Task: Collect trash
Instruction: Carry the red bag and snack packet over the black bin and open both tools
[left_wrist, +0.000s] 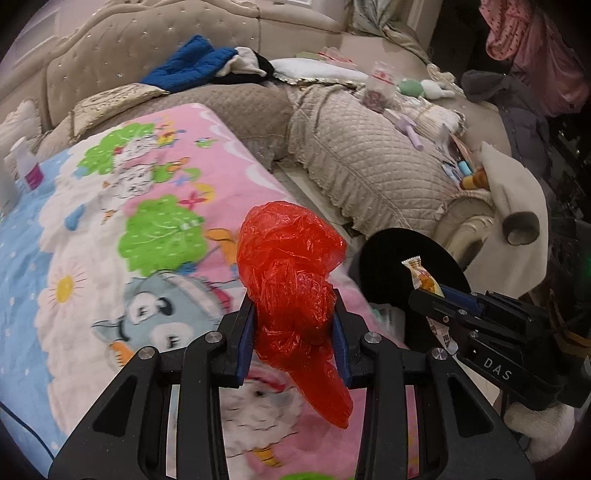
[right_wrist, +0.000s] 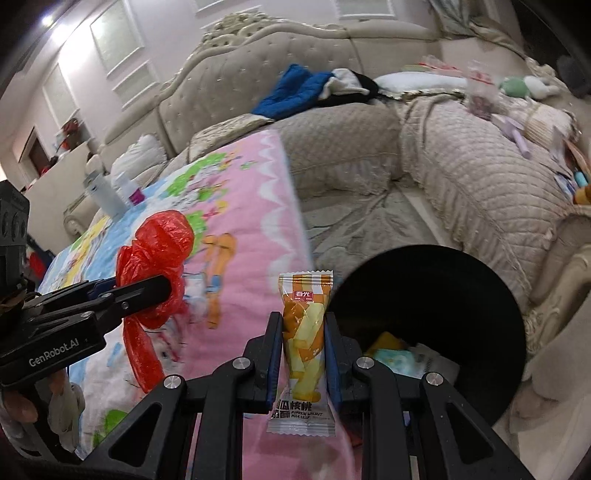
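My left hand-held gripper (left_wrist: 293, 325) pinches the red plastic bag (left_wrist: 291, 295) over the blanket (left_wrist: 110, 240), my right hand-held gripper (right_wrist: 303, 350) clamps the snack wrapper (right_wrist: 304, 332) beside the black bin (right_wrist: 443, 288); releasing early could miss its opening.

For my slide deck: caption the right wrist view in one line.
Right gripper holds a snack packet near the black bin; left gripper carries a red plastic bag.
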